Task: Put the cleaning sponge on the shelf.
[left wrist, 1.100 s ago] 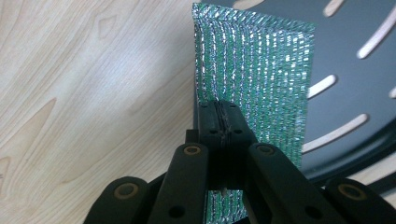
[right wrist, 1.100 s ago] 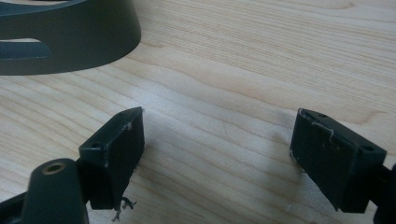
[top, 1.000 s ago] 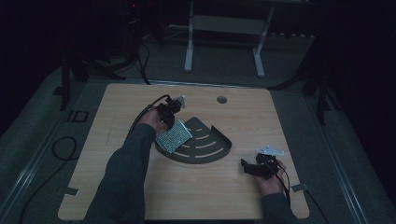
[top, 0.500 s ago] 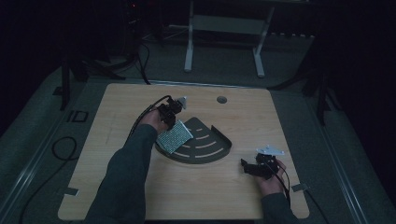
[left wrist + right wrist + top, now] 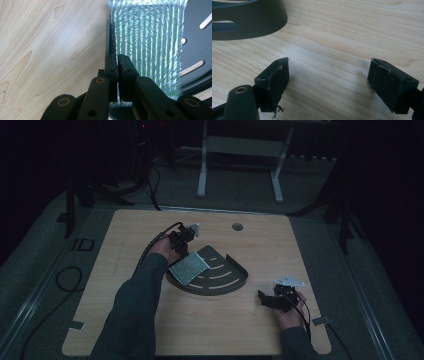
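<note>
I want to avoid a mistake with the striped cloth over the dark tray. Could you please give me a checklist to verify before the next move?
1. Cloth is over the left part of the tray: ok.
2. Left gripper jaws have just been opening, with the cloth edge between them. Pads pressing it: cannot tell.
3. Right gripper is open and empty: ok.
4. Right gripper is apart from the tray, on the table: ok.

Your rig: dark sleeves, black grippers

Your left gripper [image 5: 184, 238] and right gripper [image 5: 274, 299] have black jaws with round pivot pins, trailing black cables, and grey three-cornered plates on top; both sleeves are dark grey.
</note>
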{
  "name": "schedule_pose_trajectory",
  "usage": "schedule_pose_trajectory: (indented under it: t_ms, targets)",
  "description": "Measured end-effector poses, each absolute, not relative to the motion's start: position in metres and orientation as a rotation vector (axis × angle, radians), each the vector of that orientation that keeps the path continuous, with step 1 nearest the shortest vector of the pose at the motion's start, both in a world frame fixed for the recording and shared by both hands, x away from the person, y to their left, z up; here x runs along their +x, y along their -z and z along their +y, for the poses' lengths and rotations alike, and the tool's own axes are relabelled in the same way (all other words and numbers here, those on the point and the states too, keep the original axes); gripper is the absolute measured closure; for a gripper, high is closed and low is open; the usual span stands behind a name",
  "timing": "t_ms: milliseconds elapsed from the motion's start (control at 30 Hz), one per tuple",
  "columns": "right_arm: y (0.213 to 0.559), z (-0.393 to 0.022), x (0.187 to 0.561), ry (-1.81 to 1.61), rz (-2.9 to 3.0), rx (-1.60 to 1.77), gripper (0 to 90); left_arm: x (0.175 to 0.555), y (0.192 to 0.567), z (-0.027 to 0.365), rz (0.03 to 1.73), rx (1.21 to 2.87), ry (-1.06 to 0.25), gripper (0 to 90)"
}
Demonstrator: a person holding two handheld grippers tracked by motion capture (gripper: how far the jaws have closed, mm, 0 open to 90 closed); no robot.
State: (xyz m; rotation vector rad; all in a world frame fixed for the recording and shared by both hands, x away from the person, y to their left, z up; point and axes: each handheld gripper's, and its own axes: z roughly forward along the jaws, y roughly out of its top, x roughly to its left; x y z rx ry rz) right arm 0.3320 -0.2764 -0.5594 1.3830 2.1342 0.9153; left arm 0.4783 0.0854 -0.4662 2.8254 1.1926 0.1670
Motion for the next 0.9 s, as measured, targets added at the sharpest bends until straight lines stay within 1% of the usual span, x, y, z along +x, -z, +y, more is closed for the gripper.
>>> schedule_pose_trajectory:
  t_ms: [200, 400, 433, 467, 567, 800, 900]
  targets:
    - [0.559, -0.276, 0.332, -0.916, 2.134, 1.383, 17.1, 0.477, 0.463, 0.088, 1.199, 2.802, -0.158, 82.9]
    - [0.559, -0.276, 0.332, -0.915, 2.134, 1.383, 17.1, 0.476, 0.458, 0.091, 1.206, 2.766, -0.150, 73.8]
    - [0.559, -0.276, 0.332, -0.915, 2.134, 1.383, 17.1, 0.474, 0.456, 0.092, 1.211, 2.754, -0.147, 73.8]
    - [0.559, -0.276, 0.332, -0.915, 2.134, 1.384, 17.1, 0.474, 0.455, 0.093, 1.210, 2.748, -0.146, 70.7]
    - [0.559, -0.276, 0.332, -0.915, 2.134, 1.383, 17.1, 0.472, 0.451, 0.097, 1.215, 2.714, -0.119, 66.8]
    - [0.559, -0.276, 0.332, -0.915, 2.134, 1.383, 17.1, 0.465, 0.441, 0.111, 1.257, 2.668, -0.152, 60.5]
    - [0.559, -0.276, 0.332, -0.915, 2.134, 1.383, 17.1, 0.456, 0.434, 0.121, 1.266, 2.624, -0.162, 58.7]
